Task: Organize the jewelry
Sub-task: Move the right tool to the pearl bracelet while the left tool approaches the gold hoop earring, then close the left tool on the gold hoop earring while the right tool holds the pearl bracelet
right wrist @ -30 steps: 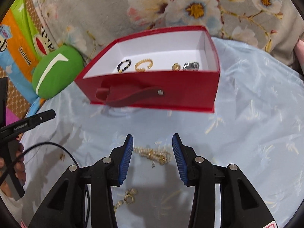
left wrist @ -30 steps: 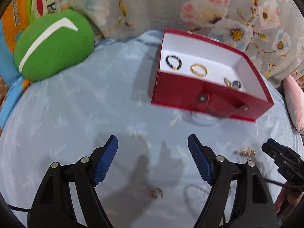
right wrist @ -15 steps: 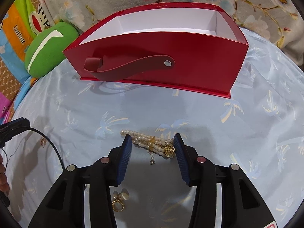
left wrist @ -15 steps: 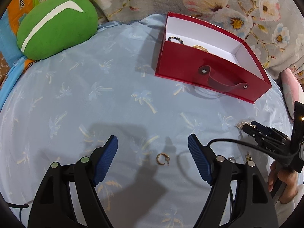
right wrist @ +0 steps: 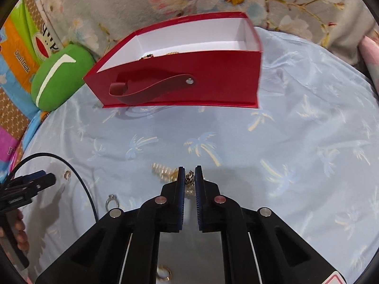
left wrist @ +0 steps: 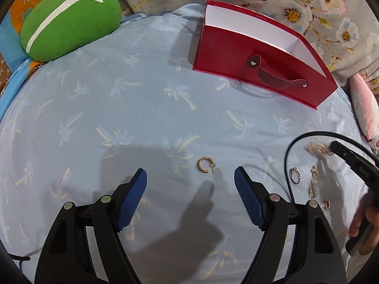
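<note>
Right gripper jaws are clamping the pearl bracelet on the blue sheet, near side of the red box. Left gripper jaws are hanging wide open, gold hoop earring lying just beyond them.

The left gripper, jaws wide, hovers over a small gold hoop earring on the pale blue palm-print bedsheet, with an open red cardboard box near the sheet's far edge and a silver ring toward its right edge.
</note>
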`<state>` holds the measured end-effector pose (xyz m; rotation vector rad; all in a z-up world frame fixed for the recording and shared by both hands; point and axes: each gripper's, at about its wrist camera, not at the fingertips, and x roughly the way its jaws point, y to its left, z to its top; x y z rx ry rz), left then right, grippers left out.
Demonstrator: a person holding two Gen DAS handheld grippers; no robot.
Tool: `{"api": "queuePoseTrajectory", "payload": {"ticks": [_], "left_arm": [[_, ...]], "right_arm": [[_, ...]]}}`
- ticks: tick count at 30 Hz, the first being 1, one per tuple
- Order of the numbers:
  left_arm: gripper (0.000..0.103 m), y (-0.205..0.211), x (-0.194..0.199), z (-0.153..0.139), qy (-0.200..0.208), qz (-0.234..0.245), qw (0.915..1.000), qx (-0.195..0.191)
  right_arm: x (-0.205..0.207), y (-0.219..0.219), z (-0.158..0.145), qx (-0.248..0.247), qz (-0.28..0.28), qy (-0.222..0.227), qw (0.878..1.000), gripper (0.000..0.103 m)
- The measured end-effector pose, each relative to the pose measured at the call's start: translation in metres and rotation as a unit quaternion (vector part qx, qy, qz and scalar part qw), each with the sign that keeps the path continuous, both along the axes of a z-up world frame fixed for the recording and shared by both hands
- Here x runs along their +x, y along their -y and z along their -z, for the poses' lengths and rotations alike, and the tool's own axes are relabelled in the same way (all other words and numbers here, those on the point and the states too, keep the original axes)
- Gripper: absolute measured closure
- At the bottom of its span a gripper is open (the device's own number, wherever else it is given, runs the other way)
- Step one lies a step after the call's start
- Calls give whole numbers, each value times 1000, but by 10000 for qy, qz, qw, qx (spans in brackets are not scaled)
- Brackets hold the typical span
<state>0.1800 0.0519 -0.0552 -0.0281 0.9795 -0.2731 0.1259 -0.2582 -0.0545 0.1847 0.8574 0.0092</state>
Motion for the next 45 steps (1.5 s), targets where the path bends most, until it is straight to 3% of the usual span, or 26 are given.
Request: {"api": "queuePoseTrajectory", "payload": {"ticks": [8, 17, 21, 23, 33, 35, 37, 38, 45], "left_arm": [[30, 15, 2, 14, -103, 82, 9999, 55], [69, 29, 7, 13, -89, 198, 9996, -173], [98, 31, 8, 15, -222, 262, 9986, -410], [103, 34, 6, 16, -247, 312, 9982, -448], [103, 40, 2, 7, -123, 356, 9983, -444], [95, 40, 4, 7, -84, 302, 9989, -336], [74, 40, 6, 8, -20, 274, 9994, -228], [70, 41, 7, 9, -1, 267, 9995, -177], [69, 51, 15, 15, 103, 369, 9993, 7]], "right_arm": [[-37, 15, 1, 115, 285, -55, 9995, 96], [-71, 11, -15, 178, 279, 94, 9994, 96], [-83, 9, -15, 204, 275, 71, 9994, 96], [-87, 10, -15, 227, 294, 82, 9993, 96], [-89, 13, -23, 286, 326, 198, 9989, 96], [-89, 13, -22, 321, 325, 199, 9988, 96], [-89, 13, -22, 368, 330, 204, 9986, 96], [-89, 13, -22, 393, 325, 202, 9985, 96], [-86, 11, -22, 411, 310, 190, 9985, 96]]}}
